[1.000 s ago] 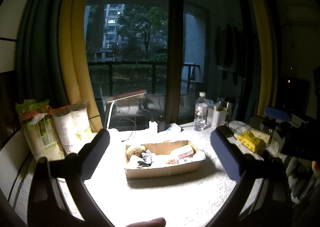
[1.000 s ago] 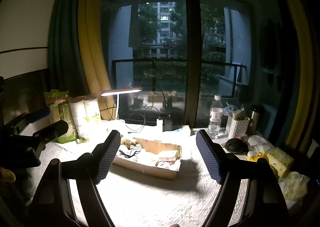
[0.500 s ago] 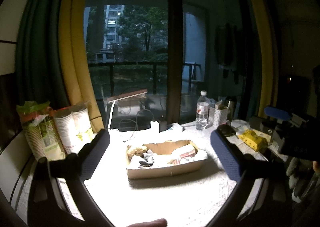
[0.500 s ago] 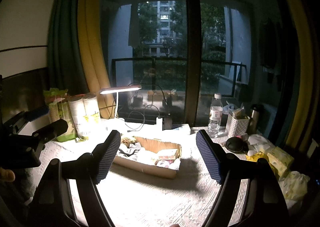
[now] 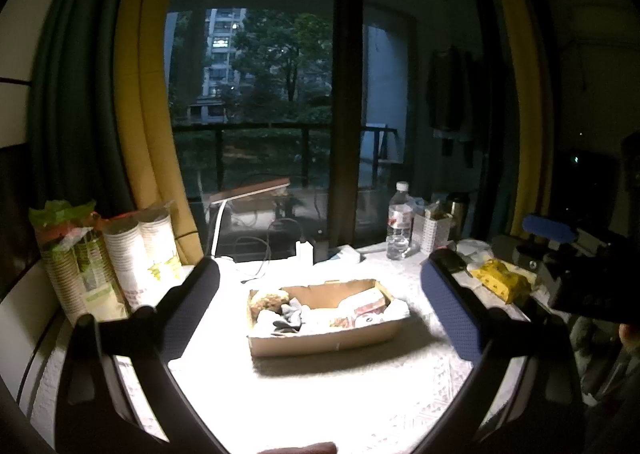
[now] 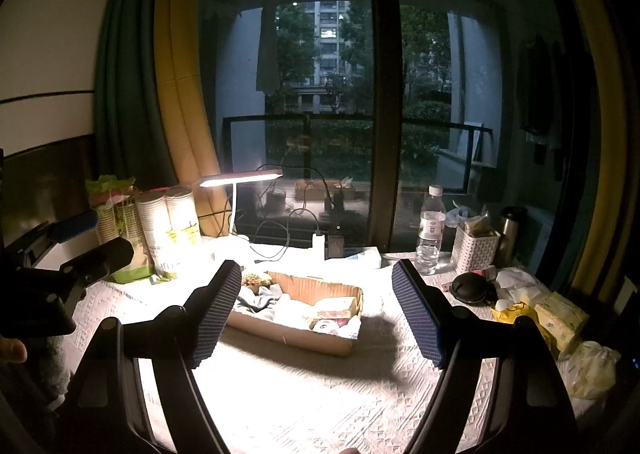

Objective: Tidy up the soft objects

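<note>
A shallow cardboard tray (image 5: 328,340) (image 6: 296,336) sits mid-table on a white textured cloth. It holds a brown fuzzy soft thing (image 5: 270,298) (image 6: 256,278) at its far left corner, grey and white crumpled cloths (image 5: 290,314) (image 6: 256,300), and red-and-white packets (image 5: 370,300) (image 6: 334,308). My left gripper (image 5: 320,276) is open, held back from the tray with nothing between its blue-padded fingers. My right gripper (image 6: 316,274) is open too, framing the tray from the near side, apart from it. Each gripper shows at the other view's edge.
A lit desk lamp (image 6: 240,178) and cables stand behind the tray. Sleeves of paper cups (image 5: 140,254) (image 6: 168,221) are at the left. A water bottle (image 6: 431,230), a white basket (image 6: 476,250), a black pouch (image 6: 470,288) and yellow packets (image 5: 500,280) (image 6: 560,320) crowd the right side.
Both cameras have drifted slightly; the tray sits marginally higher and more central in the views. Both grippers stay open and nothing on the table has moved.
</note>
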### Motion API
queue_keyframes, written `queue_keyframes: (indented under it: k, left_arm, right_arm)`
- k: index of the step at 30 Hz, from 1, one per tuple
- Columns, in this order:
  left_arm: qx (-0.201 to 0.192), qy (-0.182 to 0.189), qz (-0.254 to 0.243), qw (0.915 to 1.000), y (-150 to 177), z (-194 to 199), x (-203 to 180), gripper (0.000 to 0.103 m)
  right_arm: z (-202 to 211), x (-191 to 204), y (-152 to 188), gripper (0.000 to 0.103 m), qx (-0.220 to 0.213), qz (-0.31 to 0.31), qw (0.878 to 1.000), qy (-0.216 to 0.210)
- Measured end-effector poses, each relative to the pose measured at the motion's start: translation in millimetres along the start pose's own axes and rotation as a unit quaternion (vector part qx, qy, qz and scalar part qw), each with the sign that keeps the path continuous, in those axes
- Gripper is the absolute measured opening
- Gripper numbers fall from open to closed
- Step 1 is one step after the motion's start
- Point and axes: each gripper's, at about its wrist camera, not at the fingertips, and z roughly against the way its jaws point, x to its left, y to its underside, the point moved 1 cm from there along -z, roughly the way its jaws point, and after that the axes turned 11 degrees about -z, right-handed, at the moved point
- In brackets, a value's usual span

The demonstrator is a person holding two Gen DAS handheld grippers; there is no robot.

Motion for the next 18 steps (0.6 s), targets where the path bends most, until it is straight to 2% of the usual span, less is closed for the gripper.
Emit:
queue_keyframes:
  k: [18]
  left_arm:
    - [0.001, 0.003, 0.001, 1.0, -0.6, -0.6, -0.5, 0.101]
  right_arm:
    - [-0.5, 0.5, 1.0, 0.08, 0.001, 0.0, 1.0, 0.001]
